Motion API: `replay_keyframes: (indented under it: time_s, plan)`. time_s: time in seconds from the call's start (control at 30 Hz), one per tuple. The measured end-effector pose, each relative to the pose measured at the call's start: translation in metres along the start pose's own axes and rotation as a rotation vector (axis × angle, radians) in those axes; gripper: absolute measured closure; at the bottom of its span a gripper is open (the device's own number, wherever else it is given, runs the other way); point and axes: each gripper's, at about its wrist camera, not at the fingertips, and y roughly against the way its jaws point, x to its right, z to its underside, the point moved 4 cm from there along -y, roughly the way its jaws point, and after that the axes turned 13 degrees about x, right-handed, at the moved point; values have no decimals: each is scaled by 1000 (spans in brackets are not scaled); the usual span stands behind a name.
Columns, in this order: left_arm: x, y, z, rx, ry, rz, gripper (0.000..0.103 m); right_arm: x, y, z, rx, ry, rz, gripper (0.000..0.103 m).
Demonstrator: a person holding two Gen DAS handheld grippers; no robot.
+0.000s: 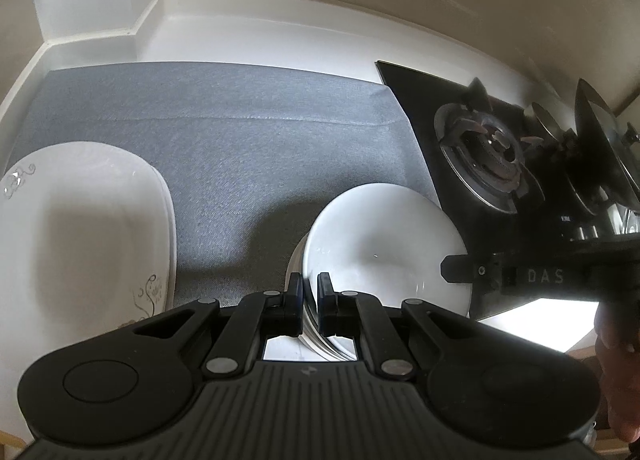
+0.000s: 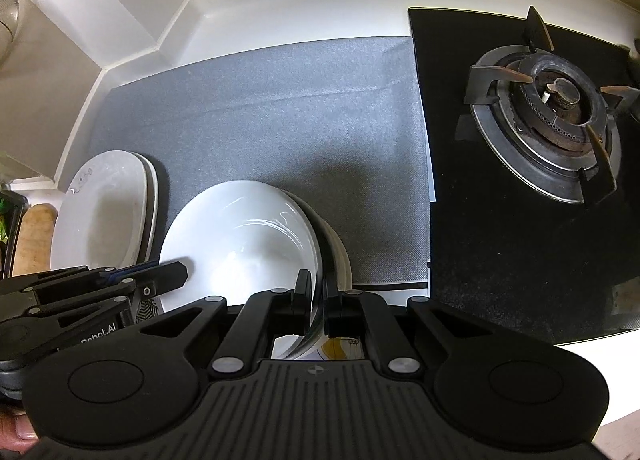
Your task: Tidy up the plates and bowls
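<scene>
Bowls [image 1: 384,244] stacked at the near edge of the worktop [image 2: 248,15] are the item under grip, resting on a grey mat [image 1: 224,147].

Left hand-held gripper [image 1: 309,292]: clenched on the left rim of the top white bowl, one finger inside the rim and one outside. Right hand-held gripper [image 2: 318,292]: clenched on the right rim of the same bowl, fingers likewise astride the rim.

Left wrist view shows the right unit entering from the right edge over the stack, with part of a hand [image 1: 616,376] behind it. Right wrist view shows the left unit entering from the left edge at the bowl's rim.

Plates [image 2: 106,211], white with a scroll pattern, lie on the mat toward its left edge, just beside the bowls but apart from them. Only the right wrist view shows more than one plate in that pile.

Gas hob [image 2: 544,119] adjoins the mat's right edge. Only the left wrist view shows cookware [image 1: 600,139] farther along it.
</scene>
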Motion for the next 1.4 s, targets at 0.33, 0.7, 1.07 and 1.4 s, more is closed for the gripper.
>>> replay_keyframes:
  time_s: [0.33,0.7,1.07,1.4]
  plan:
    - [1,-4,0,-10,-41,42,95,2,1,0,-17,-45,15,96]
    - [2,-9,-2,-23,-118,87,90,19,8,4,-37,-227,39,79]
    - [-3,-8,-1,-12,-135,128,88,19,22,12,46,-232,80,77]
    - [-11,7,-3,61,-76,87,59,17,27,9,125,-155,80,71]
